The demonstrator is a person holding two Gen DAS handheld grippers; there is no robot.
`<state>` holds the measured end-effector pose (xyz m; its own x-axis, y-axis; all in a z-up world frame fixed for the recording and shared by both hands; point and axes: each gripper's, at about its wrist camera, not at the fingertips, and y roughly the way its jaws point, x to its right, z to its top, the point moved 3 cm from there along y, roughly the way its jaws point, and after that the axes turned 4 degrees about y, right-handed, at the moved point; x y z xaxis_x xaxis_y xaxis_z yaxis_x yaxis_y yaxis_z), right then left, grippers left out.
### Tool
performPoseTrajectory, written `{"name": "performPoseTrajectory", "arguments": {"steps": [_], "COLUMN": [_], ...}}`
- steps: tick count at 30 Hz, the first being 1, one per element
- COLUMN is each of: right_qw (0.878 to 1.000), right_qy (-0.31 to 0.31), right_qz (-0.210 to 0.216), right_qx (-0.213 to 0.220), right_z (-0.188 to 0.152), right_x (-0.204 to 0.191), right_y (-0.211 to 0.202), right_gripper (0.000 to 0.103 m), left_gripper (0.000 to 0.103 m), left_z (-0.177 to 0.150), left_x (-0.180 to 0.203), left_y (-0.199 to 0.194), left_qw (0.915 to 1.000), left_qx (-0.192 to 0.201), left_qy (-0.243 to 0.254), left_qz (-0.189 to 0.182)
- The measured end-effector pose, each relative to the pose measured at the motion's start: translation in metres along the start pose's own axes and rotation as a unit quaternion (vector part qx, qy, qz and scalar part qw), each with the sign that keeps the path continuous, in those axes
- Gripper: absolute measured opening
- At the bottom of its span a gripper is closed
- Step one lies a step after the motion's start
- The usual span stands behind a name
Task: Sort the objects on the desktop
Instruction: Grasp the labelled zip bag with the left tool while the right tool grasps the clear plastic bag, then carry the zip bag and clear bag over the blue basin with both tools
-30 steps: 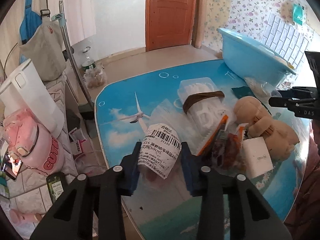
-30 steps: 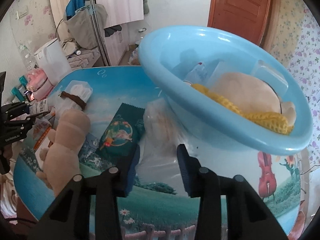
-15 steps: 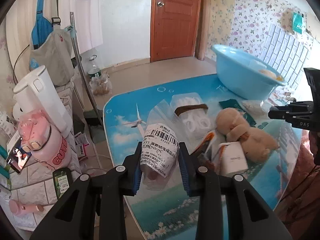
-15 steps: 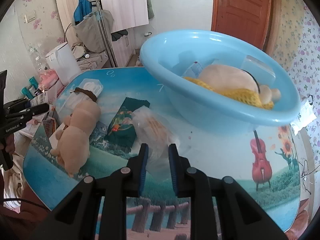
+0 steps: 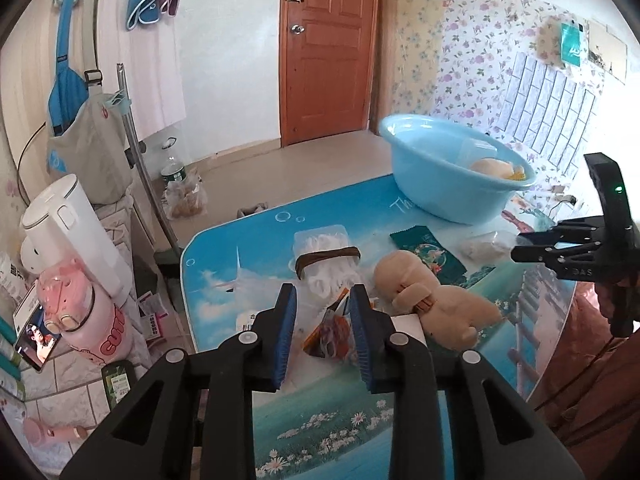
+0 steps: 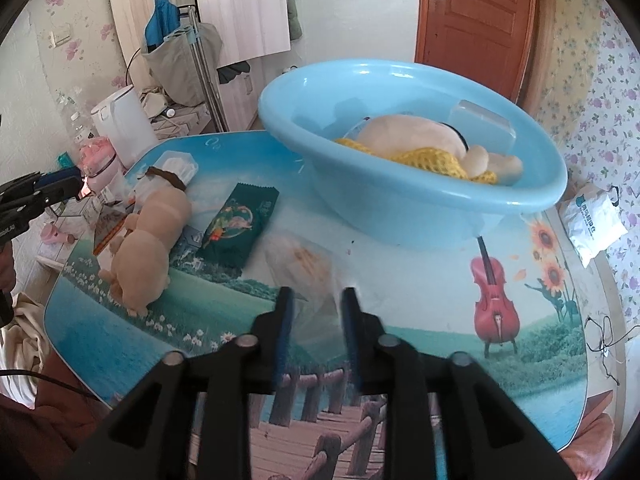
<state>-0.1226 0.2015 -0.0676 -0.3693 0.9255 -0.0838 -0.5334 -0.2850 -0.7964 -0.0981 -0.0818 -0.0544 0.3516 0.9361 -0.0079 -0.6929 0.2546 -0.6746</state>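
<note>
At the far left, the left gripper point(image 5: 322, 308) hangs over the table's point(image 6: 400, 300) corner, above an orange snack packet point(image 5: 328, 332) and a clear, white-labelled bag point(image 5: 248, 322). Its jaws have just been closing and stand at a narrow gap. Clear film shows between the blue pads, but I cannot tell whether they pinch it.

Next comes the tan plush toy point(image 6: 148, 240), lying on its side, then the dark green packet point(image 6: 238, 226) just beside it.

Right of the packet lies the clear bag of pastry point(image 6: 302, 260), flat on the table. It sits straight ahead of the right gripper point(image 6: 318, 312), with its long axis running away from the fingers toward the blue basin point(image 6: 392, 216). The near tail of the film reaches in between the 2 pads. These jaws have just been opening and do not press on the bag, so it rests loose.

Of the 2 hands, the right is far nearer this bag, while the left is well apart across the plush toy. The basin stands just beyond the bag's far end, already holding another plush and something yellow. A fresh grip would probably need to bite further in, across the short axis, since the tail looks thin and slippery.
</note>
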Motion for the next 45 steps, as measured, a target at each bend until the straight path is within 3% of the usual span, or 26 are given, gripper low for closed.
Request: {"name": "performPoseTrajectory", "arguments": {"steps": [2,3,5,7,11,16,21,22,23,25,26,28,30,33,45], "right_qw": [1.0,1.0,1.0,1.0,1.0,1.0,1.0,1.0,0.999,0.999,0.999,0.999,0.999,1.0,0.997], "right_qy": [-0.004,-0.007,-0.011,-0.012,-0.011,-0.02,-0.022,-0.024,-0.026,-0.031,-0.031,-0.037,-0.029,-0.026,-0.054], "right_qz": [0.003,0.004,0.001,-0.002,-0.001,-0.003,-0.008,-0.012,-0.014,-0.015,-0.014,-0.028,-0.016,-0.006,0.041], "right_qx": [0.007,0.008,0.008,0.006,-0.002,-0.005,-0.016,-0.016,-0.017,-0.018,-0.02,-0.02,-0.018,-0.017,0.029], "right_z": [0.001,0.001,0.002,0.003,0.004,0.01,0.014,0.015,0.015,0.015,0.014,0.013,0.014,0.014,0.024], "right_x": [-0.002,-0.003,-0.004,-0.004,-0.005,-0.011,-0.012,-0.013,-0.013,-0.014,-0.014,-0.011,-0.007,-0.005,-0.03], "right_y": [-0.002,-0.002,-0.001,0.002,0.009,0.017,0.032,0.034,0.035,0.038,0.039,0.041,0.038,0.035,-0.003], "right_gripper": [0.058,0.058,0.059,0.059,0.059,0.06,0.061,0.061,0.061,0.061,0.06,0.047,0.033,0.027,0.026], "left_gripper": [0.027,0.03,0.051,0.065,0.078,0.079,0.079,0.074,0.055,0.031,0.028,0.023,0.021,0.02,0.02], "left_z": [-0.002,-0.003,-0.006,-0.011,-0.024,-0.04,-0.049,-0.049,-0.048,-0.046,-0.045,-0.044,-0.042,-0.038,-0.004], "left_x": [-0.001,-0.002,-0.008,-0.014,-0.026,-0.038,-0.032,-0.032,-0.032,-0.032,-0.033,-0.034,-0.034,-0.035,-0.024], "left_y": [0.002,0.003,0.003,0.004,0.014,0.032,0.053,0.055,0.055,0.055,0.055,0.055,0.052,0.044,0.013], "left_qw": [1.0,0.9999,0.9996,0.9994,0.998,0.9965,0.9959,0.9964,0.9968,0.9969,0.9969,0.9971,0.9978,0.9987,0.9999], "left_qx": [-0.003,-0.006,-0.009,-0.015,-0.04,-0.069,-0.089,-0.084,-0.079,-0.078,-0.079,-0.075,-0.065,-0.047,0.0], "left_qy": [-0.003,-0.006,-0.013,-0.017,-0.019,-0.033,-0.01,-0.008,-0.008,-0.003,-0.004,-0.005,-0.008,-0.016,-0.014], "left_qz": [0.007,0.01,0.024,0.028,0.046,0.035,0.017,0.009,0.003,0.008,0.007,0.002,0.006,0.009,0.005]}}
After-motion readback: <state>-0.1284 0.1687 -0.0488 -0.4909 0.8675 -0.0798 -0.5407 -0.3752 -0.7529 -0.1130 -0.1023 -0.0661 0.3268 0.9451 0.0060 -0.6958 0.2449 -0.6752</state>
